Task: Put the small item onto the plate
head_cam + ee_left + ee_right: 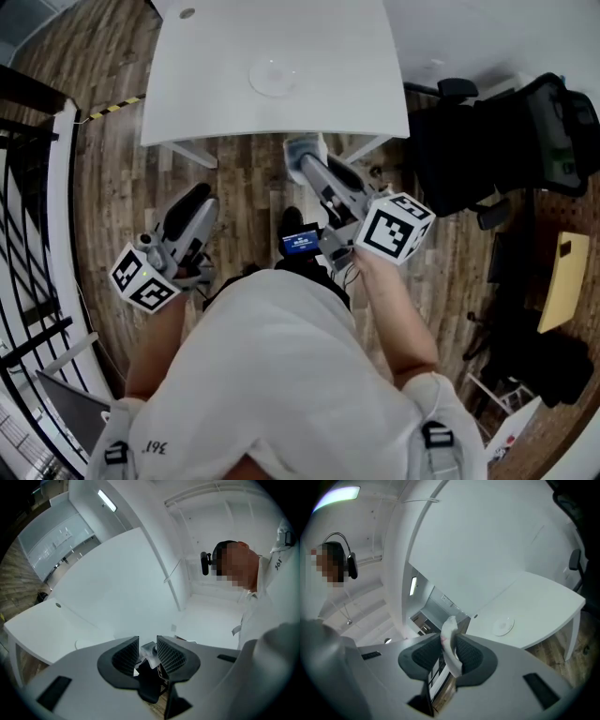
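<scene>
Right gripper view: your right gripper has its jaws clamped on the small item. It's a pale strip with a pinkish smear, gripped about mid-length. One end pokes above the pads, the other droops below.

The droop says soft and light, with no real stiffness. Probably crushable, not fragile. The hold looks fine: mid-body, pads flat on both faces. I wouldn't regrip.

Being that light, it may cling to a pad or flutter on release. Open low over the plate, not from height.

That plate is clear and round. It sits alone near the middle of the white surface, far from you and well apart from both grippers. The small item is in the air over the floor, on the near side of the surface.

Your left gripper has its jaws a narrow gap apart. Pale and dark shapes show through the gap; I can't tell what they are, but nothing looks pinched. Treat it as empty and keep it clear.
</scene>
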The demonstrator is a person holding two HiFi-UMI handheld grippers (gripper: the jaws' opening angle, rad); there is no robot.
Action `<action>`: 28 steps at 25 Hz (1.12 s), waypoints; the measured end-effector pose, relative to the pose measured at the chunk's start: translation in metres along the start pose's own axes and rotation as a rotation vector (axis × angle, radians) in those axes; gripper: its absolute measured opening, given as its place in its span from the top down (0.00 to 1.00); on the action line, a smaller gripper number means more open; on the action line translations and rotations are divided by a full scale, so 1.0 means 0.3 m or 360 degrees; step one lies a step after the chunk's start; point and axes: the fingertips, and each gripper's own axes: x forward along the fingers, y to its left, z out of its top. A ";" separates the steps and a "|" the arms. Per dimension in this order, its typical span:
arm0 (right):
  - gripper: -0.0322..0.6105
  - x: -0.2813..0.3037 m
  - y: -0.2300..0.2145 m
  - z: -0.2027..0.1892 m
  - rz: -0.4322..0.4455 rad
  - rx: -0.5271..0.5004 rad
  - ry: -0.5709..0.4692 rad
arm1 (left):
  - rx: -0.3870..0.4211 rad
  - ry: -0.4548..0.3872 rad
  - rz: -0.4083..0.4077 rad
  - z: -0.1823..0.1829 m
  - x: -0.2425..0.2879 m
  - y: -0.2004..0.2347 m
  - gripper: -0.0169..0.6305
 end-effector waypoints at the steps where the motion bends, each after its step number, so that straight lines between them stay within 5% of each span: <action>1: 0.79 0.014 -0.032 0.023 0.0004 0.0003 0.0018 | -0.0003 0.0001 0.0014 -0.002 0.035 0.016 0.82; 13: 0.79 0.192 -0.271 0.117 -0.0004 0.0086 0.0161 | -0.0046 0.0029 0.0172 -0.010 0.201 0.210 0.82; 28: 0.79 0.488 -0.374 0.083 -0.0278 0.0155 0.0111 | -0.0151 0.0159 0.0038 0.093 0.196 0.552 0.82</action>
